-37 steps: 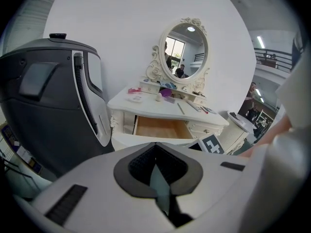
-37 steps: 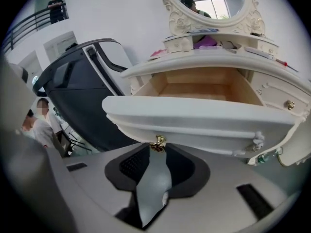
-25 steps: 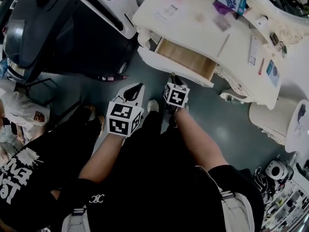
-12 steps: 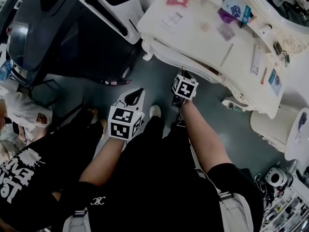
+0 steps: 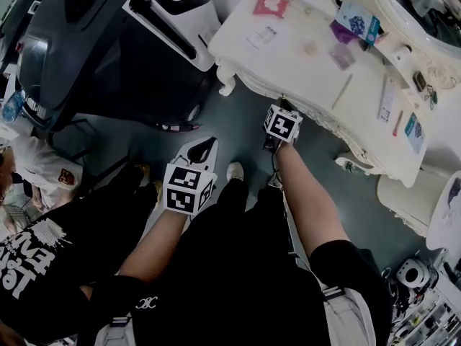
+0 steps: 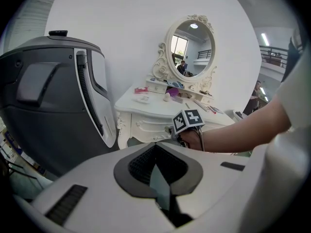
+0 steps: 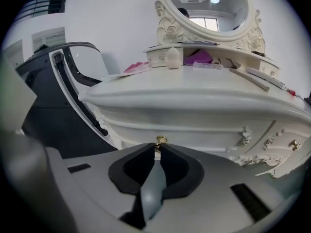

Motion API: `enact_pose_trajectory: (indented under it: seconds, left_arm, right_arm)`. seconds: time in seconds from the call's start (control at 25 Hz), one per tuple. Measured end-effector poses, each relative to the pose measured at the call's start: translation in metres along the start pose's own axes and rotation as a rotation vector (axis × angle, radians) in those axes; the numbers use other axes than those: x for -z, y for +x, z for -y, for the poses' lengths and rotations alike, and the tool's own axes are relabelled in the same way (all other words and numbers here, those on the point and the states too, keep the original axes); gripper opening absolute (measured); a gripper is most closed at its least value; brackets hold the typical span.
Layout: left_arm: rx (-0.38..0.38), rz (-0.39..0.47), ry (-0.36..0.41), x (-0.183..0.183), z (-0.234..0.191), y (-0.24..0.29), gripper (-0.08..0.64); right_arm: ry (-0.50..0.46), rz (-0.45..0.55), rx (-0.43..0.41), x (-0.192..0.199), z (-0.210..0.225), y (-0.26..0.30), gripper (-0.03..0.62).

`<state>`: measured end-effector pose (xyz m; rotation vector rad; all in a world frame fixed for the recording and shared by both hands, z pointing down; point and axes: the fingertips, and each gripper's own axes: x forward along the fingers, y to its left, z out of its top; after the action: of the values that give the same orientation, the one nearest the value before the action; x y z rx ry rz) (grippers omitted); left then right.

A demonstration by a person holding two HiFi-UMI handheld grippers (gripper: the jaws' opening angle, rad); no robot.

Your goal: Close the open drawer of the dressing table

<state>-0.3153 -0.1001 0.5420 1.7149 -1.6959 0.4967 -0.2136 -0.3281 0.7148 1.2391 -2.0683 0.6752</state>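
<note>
At the dressing table (image 5: 302, 63) front, head view: right gripper (image 5: 283, 108) met its edge; left gripper (image 5: 202, 147) hung well back, clenched, empty. Right gripper view: drawer (image 7: 204, 135) sat flush, contents hidden; jaws were closing, pinching its gold knob (image 7: 160, 140).

Dressing table (image 5: 292, 45) w/ pink card (image 5: 271, 6) (misc.)

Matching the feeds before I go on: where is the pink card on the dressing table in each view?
Head view: pink card, top centre, on the tabletop.
Left gripper view: card, small, just above and left of centre.
Right gripper view: card, upper left of centre, near the tabletop edge.
Shared landmark: large dark machine, left of the tabletop in all three.
</note>
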Motion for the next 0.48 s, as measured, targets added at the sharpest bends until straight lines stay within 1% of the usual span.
enact_pose_trajectory:
  seconds: [0.2, 0.24, 0.28, 0.48]
  left_arm:
    - [-0.012, 0.007, 0.005, -0.002, 0.004, 0.002, 0.005]
    - [-0.013, 0.010, 0.007, -0.002, 0.005, 0.003, 0.005]
    - [-0.013, 0.014, 0.008, -0.003, 0.007, 0.003, 0.005]
    - [0.005, 0.030, 0.015, -0.013, 0.024, 0.007, 0.005]
  right_arm:
    - [-0.024, 0.019, -0.025, 0.004, 0.000, 0.004, 0.044]
    - [-0.024, 0.020, -0.026, 0.005, 0.001, 0.003, 0.040]
    - [-0.020, 0.020, -0.027, 0.005, 0.002, 0.002, 0.017]
    - [0.001, 0.047, -0.066, -0.001, 0.011, -0.024, 0.012]
